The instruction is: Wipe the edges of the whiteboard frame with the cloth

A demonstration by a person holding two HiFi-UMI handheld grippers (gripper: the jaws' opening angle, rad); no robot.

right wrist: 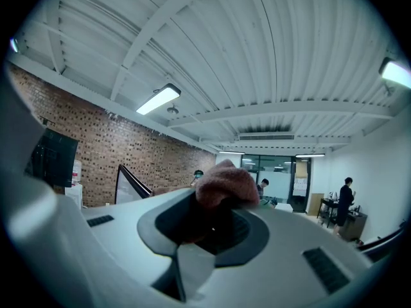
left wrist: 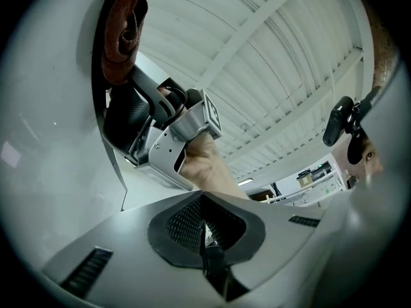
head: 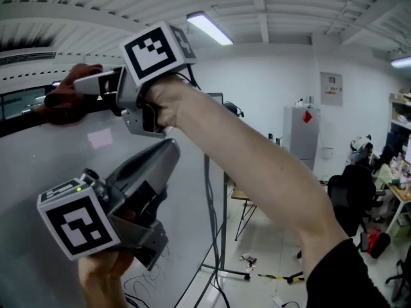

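A red-brown cloth is pressed on the dark top edge of the whiteboard frame, above the white board face. My right gripper reaches across from the right and is shut on the cloth. In the right gripper view the cloth bulges out between the jaws of the right gripper. My left gripper hangs lower in front of the board, shut and holding nothing. The left gripper view looks up past the left gripper at the cloth on the frame.
The board's wheeled stand and hanging cables are just right of the board. Beyond it stand a grey cabinet, an office chair and cluttered desks. People stand far off in the right gripper view.
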